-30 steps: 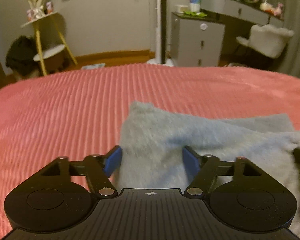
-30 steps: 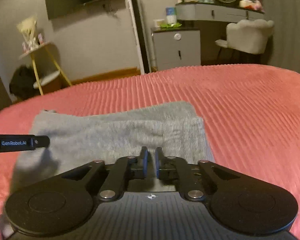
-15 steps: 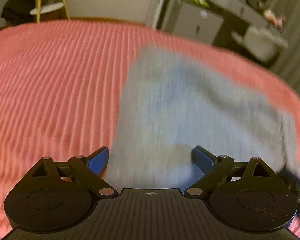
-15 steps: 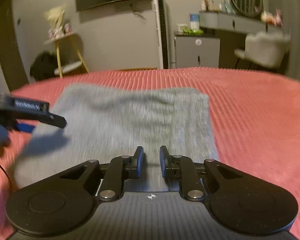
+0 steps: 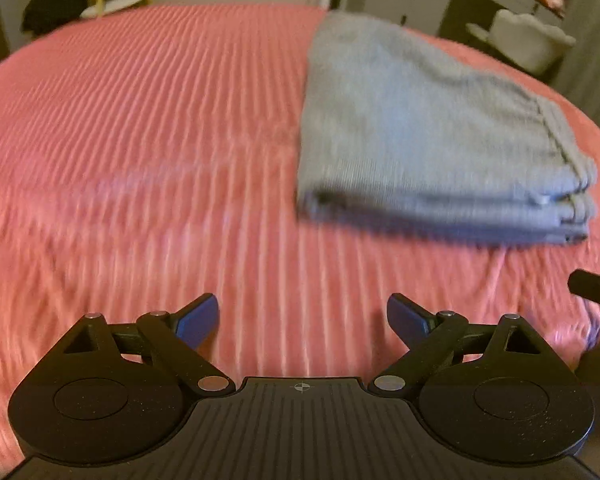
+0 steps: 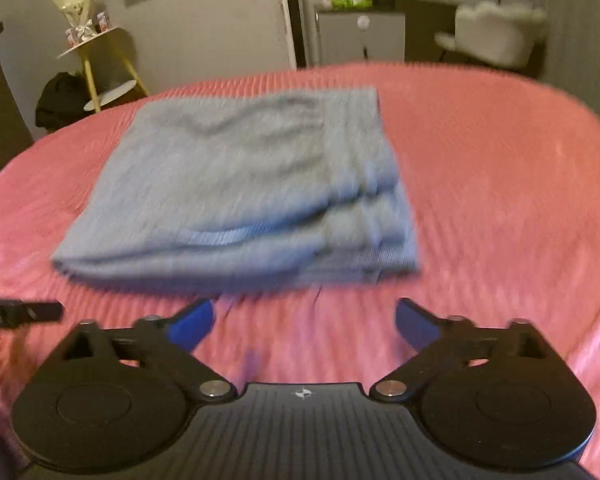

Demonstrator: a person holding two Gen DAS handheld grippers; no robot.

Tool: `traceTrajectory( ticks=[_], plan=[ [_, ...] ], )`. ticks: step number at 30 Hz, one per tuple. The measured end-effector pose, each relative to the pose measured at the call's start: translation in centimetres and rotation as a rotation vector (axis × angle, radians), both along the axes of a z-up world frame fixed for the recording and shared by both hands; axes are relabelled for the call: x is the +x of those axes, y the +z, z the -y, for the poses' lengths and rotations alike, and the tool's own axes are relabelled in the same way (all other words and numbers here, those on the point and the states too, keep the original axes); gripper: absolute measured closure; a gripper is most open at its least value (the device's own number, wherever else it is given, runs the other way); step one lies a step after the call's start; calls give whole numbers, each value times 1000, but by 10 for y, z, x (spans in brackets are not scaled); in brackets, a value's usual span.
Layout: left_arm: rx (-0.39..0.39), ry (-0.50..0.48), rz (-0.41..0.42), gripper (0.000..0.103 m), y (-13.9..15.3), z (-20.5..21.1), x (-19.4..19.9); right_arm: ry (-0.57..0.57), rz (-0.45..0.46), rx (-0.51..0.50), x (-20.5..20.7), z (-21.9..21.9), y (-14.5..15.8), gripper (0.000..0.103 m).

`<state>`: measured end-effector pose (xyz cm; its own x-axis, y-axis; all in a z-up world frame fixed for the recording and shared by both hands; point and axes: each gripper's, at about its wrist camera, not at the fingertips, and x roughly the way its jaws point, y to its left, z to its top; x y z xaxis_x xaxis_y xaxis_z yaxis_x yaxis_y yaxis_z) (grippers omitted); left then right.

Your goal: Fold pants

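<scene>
Apparently the folding is finished: the grey pants (image 6: pixel 240 188) lie stacked in a compact bundle on the red bed (image 6: pixel 500 200). The left gripper (image 5: pixel 302 320) stands released and empty beside them; the right gripper (image 6: pixel 304 322) is opening, nothing between its jaws. Next, I judge, only a tidying press or withdrawal remains.

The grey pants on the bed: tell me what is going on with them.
A person with a gripper in each hand is folding them. The grey pants lie folded in a stacked rectangle on the pink ribbed bedspread. Neither gripper touches them. The left gripper is open over bare bedspread. The right gripper's jaws are opening, with nothing between them.
</scene>
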<state>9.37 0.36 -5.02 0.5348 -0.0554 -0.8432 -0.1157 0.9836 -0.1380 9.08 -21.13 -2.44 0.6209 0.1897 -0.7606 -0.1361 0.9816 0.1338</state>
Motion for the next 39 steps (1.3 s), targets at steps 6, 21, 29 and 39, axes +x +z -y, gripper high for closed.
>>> traceTrajectory(
  ticks=[6, 21, 29, 39],
  plan=[
    [22, 3, 37, 8, 2, 14, -29, 62, -125, -27, -24, -20, -11, 4],
    [47, -52, 67, 8, 3, 21, -31, 79, 23, -200, -50, -47, 0, 4],
    [19, -44, 77, 8, 3, 18, -30, 28, 50, -161, -47, -45, -1, 4],
    [26, -48, 86, 8, 4, 20, -32, 24, 59, -158, -49, -46, 0, 4]
  ],
)
